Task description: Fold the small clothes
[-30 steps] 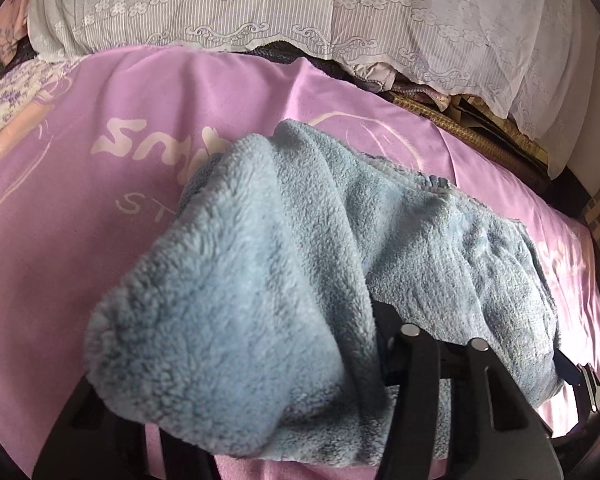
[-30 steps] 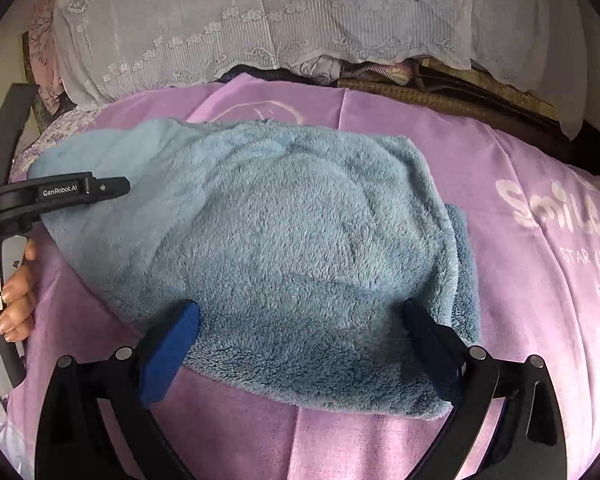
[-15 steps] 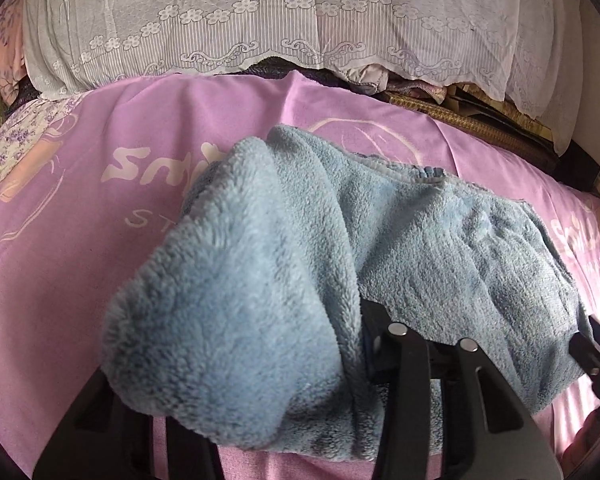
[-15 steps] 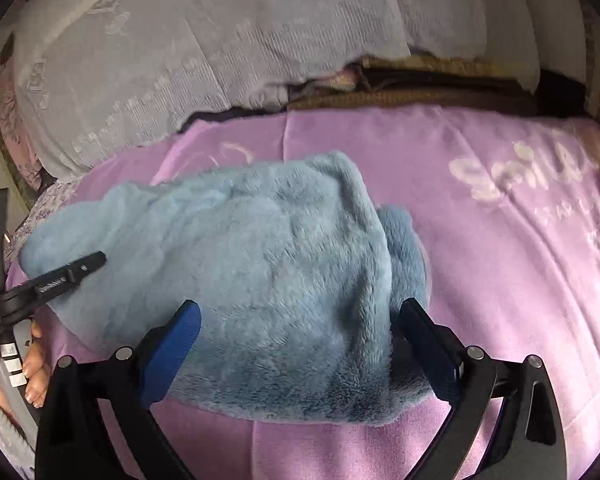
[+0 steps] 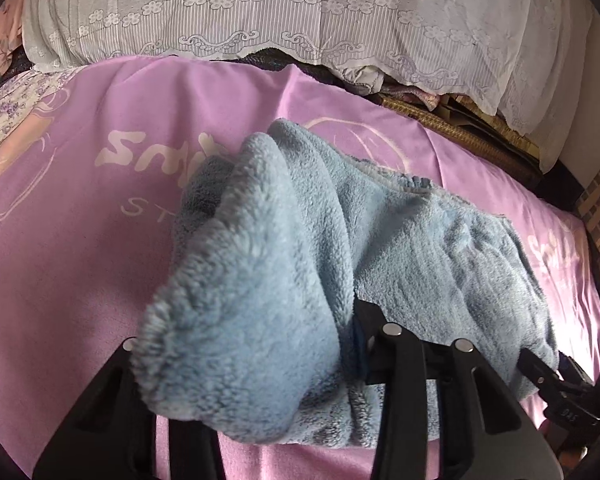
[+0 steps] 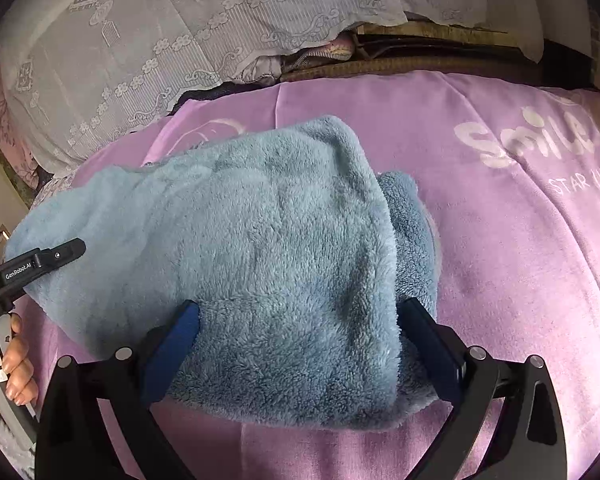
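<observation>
At the far left of the right wrist view a hand (image 6: 18, 364) holds the handle of the left gripper (image 5: 244, 360), whose fingers bite into the left end of the blue fleece garment (image 6: 260, 264); its jaws have just been closing, and in its own view a thick bunched fold of fleece sits between them, so I read it as narrowed onto the cloth, though the left pad is buried in pile. The garment lies folded on the purple printed sheet (image 6: 520, 240), a darker under-layer peeking out along its right edge. Further right, the right gripper (image 6: 300, 344) has slid in over the last second and now straddles the near right end of the bundle, jaws wide, blue pads just beside the fleece on either side and not pressing it. Judging from this, both ends are nearly secured, so the next fold looks ready once the right jaws shut; lace-covered pillows (image 6: 180, 40) sit behind.
</observation>
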The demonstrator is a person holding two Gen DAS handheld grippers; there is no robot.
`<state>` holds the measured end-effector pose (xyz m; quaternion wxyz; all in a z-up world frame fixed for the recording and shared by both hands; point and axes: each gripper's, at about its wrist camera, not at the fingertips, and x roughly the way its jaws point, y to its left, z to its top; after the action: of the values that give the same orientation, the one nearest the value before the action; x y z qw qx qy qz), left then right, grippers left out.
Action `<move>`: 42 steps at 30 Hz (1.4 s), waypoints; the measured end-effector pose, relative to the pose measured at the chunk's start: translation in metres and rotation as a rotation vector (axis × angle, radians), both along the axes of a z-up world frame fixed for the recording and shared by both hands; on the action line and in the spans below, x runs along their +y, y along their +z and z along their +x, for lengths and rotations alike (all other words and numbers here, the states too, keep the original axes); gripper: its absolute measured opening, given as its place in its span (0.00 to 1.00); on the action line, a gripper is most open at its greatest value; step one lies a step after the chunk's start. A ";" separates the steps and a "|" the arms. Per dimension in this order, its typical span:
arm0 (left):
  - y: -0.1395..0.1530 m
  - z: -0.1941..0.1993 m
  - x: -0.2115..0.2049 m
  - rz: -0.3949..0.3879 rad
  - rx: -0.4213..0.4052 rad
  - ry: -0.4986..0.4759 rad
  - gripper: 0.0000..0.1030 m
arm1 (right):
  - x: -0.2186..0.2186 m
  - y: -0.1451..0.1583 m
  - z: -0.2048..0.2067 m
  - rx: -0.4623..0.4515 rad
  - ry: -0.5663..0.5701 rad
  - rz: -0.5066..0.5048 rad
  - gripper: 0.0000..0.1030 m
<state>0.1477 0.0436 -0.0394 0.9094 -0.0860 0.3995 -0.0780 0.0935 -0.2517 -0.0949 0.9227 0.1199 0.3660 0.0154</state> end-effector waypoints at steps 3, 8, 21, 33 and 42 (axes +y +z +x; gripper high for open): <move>0.007 -0.005 -0.004 0.015 -0.025 -0.010 0.33 | -0.001 0.000 0.000 0.000 0.001 0.000 0.97; 0.015 -0.013 -0.018 0.076 -0.066 -0.010 0.29 | 0.000 0.000 0.001 0.000 0.002 0.002 0.97; 0.042 -0.029 -0.053 0.158 -0.148 -0.015 0.28 | -0.004 0.010 -0.010 0.025 0.017 -0.007 0.97; 0.051 -0.035 -0.093 0.259 -0.199 -0.052 0.28 | -0.052 -0.004 -0.039 0.059 -0.021 0.111 0.97; 0.064 -0.046 -0.130 0.298 -0.237 -0.098 0.28 | -0.045 -0.008 -0.038 0.058 -0.016 0.078 0.97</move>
<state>0.1017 -0.0862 0.0244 0.9478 0.0789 0.3004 -0.0719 0.0555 -0.2964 -0.1028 0.9064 0.1592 0.3908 0.0190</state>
